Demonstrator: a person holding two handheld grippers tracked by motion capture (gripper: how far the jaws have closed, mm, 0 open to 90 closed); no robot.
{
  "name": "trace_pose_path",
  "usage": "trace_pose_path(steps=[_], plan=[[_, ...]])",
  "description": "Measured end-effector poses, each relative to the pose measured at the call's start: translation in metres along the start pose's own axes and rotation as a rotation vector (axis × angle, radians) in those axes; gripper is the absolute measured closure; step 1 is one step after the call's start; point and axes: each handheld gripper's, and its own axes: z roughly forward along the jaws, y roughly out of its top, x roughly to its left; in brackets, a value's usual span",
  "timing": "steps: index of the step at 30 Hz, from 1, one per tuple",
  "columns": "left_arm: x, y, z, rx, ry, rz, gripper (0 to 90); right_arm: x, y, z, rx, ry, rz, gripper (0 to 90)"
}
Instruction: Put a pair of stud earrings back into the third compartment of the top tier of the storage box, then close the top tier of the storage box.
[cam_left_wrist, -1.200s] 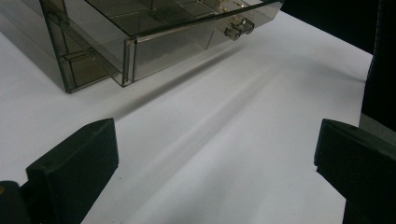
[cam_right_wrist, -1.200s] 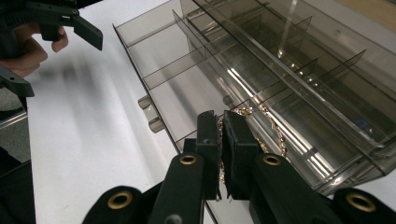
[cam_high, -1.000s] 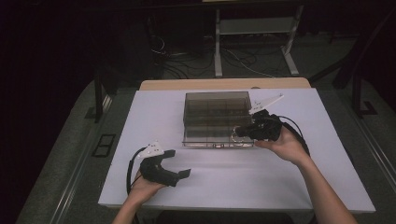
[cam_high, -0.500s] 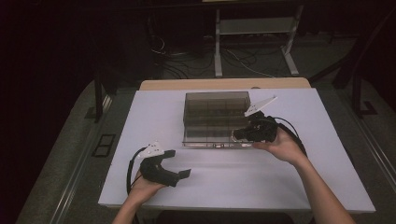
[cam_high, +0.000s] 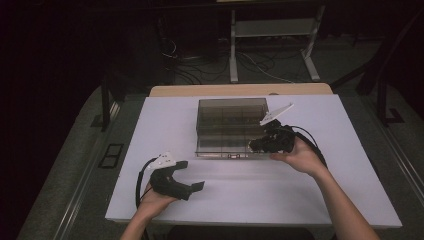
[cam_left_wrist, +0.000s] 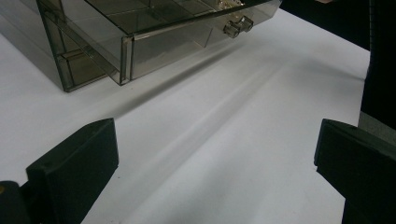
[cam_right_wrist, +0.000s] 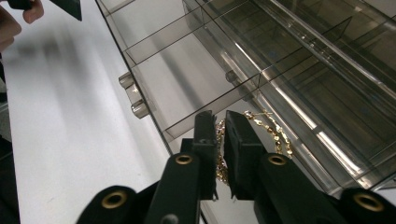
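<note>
We see a smoked clear box (cam_high: 231, 125) near the middle of a white table (cam_high: 150, 130), its bottom drawer (cam_right_wrist: 187, 88) pulled out toward the person. The right gripper (cam_right_wrist: 220, 128) hangs over the drawer's right end, and a gold chain (cam_right_wrist: 273, 130) runs between its 2 jaws and spills into the nearest compartment. The jaws stand close together with a thin gap, and they have just been opening slightly; the chain lies in that gap, but we cannot tell for certain whether the pads press it or merely flank it, since the links there are small and half hidden.

We judge the step in hand to be laying the chain into the drawer. To do it well, we would keep the tips low inside the compartment walls, let the jaws part only once the hanging links rest on the floor, then lift straight up so no link snags on a pad or trails over the divider. The drawer's 2 knobs (cam_right_wrist: 133, 95) stay clear for a later push.

In the high view, the right hand (cam_high: 300, 157) cups its gripper from below and behind, forearm angled in from the lower right, jaws pointing left and down at the drawer. The left gripper (cam_high: 200, 186) rests low on the table well apart from the box, held in the left hand (cam_high: 152, 202); its jaws stand wide apart, with nothing between them.
</note>
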Motion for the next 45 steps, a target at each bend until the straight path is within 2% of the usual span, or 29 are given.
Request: trace_pose_path(steps=[7, 20, 26, 33, 45], plan=[[0.000, 0.000, 0.000, 0.000, 0.000, -0.001, 0.0, 0.000, 0.000, -0.004, -0.019, -0.004, 0.005, 75.5], [0.000, 0.000, 0.001, 0.007, -0.001, 0.005, 0.0, 0.006, 0.000, -0.017, -0.067, -0.031, 0.011, 44.8], [0.000, 0.000, 0.001, 0.007, -0.003, 0.005, 0.0, 0.012, 0.000, -0.022, -0.079, -0.047, 0.009, 34.3], [0.001, 0.000, 0.001, 0.007, -0.003, 0.006, 0.0, 0.024, 0.000, -0.026, -0.105, -0.027, -0.008, 29.3], [0.000, 0.000, 0.001, 0.006, -0.004, 0.007, 0.0, 0.045, 0.000, -0.025, -0.134, 0.025, -0.059, 28.4]])
